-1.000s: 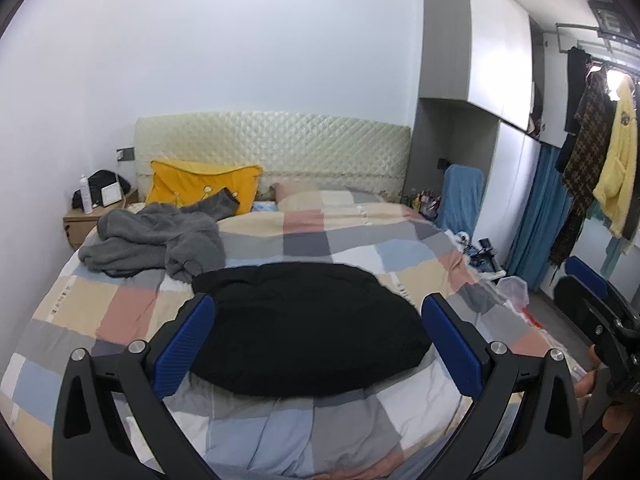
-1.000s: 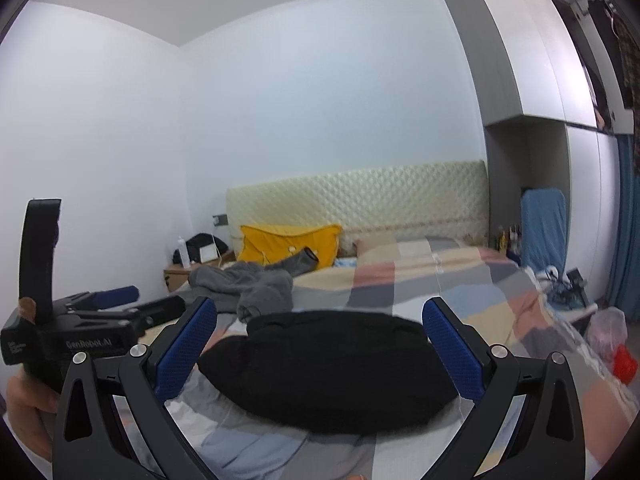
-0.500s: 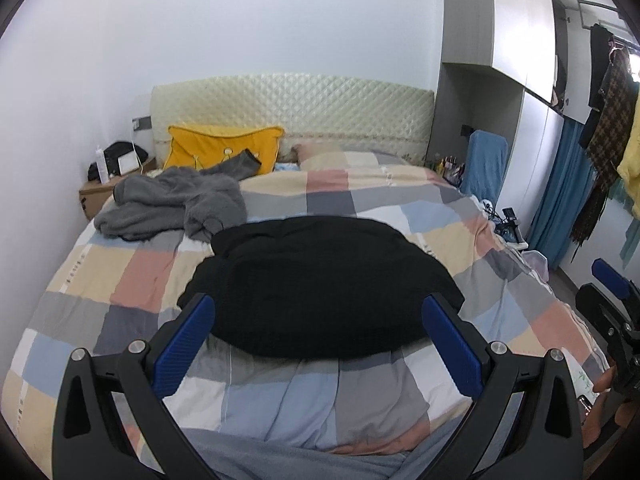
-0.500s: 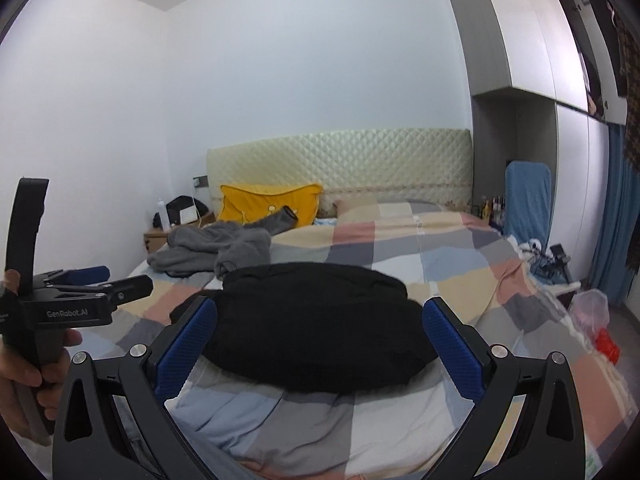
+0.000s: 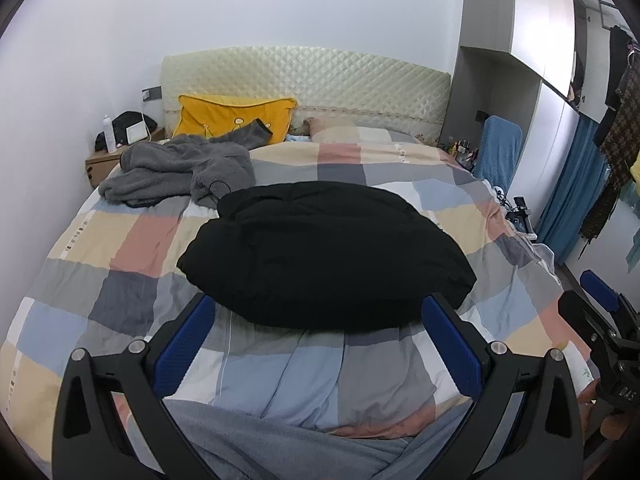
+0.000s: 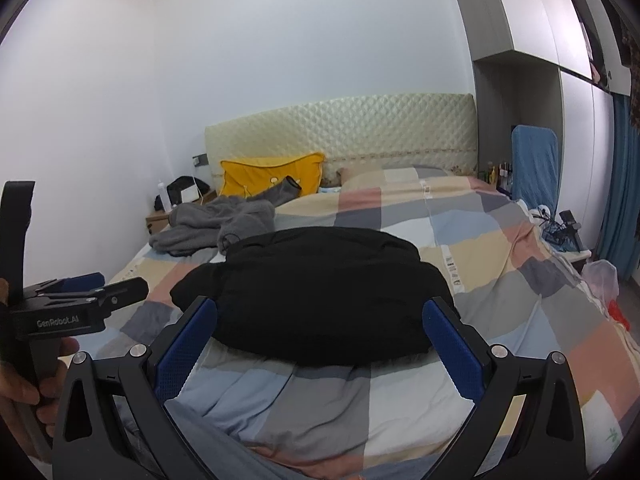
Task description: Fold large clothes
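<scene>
A large black garment (image 5: 328, 252) lies in a rounded heap in the middle of the bed, also in the right wrist view (image 6: 320, 296). A crumpled grey garment (image 5: 180, 172) lies behind it at the far left, also in the right wrist view (image 6: 216, 224). My left gripper (image 5: 320, 340) is open and empty, above the bed's near edge, short of the black garment. My right gripper (image 6: 320, 344) is open and empty, likewise short of it. The left gripper shows at the left of the right wrist view (image 6: 80, 296); the right gripper shows at the right of the left wrist view (image 5: 600, 320).
The bed has a checked quilt (image 5: 132, 240), a yellow pillow (image 5: 236, 116) and a padded headboard (image 5: 320, 76). A bedside table (image 5: 104, 160) stands at far left. Wardrobes (image 5: 520, 80), a blue chair (image 5: 500, 148) and hanging clothes (image 5: 616, 120) are on the right.
Both grippers have risen and tilted down toward the bed, so the black garment now sits higher and closer between the fingers. The garments have not moved.
</scene>
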The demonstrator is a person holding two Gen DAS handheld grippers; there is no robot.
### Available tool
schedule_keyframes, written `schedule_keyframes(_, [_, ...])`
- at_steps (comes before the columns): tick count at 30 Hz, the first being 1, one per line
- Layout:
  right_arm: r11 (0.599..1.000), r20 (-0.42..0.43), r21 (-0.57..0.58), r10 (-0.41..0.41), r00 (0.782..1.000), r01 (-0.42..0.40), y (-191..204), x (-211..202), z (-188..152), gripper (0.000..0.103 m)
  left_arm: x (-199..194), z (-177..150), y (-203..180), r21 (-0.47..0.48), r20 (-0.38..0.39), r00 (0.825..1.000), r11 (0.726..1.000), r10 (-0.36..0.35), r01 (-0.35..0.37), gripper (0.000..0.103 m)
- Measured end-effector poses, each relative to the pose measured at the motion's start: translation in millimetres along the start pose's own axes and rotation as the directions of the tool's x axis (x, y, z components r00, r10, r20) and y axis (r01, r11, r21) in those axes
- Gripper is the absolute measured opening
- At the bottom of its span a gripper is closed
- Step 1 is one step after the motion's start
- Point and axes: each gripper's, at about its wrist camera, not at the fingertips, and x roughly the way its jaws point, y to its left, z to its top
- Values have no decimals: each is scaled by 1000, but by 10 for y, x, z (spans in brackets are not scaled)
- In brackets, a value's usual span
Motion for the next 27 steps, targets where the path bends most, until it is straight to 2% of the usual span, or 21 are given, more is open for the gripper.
schedule_keyframes(11, [1000, -40, 15, -5, 999, 6, -8, 134, -71, 103, 118, -69, 32, -11, -34, 999, 1000, 17, -17, 103])
schedule_keyframes(27, [1000, -31, 5, -27, 999, 28, 9, 149, -40, 103, 147, -60, 45, -8, -33, 999, 1000, 18, -18, 103])
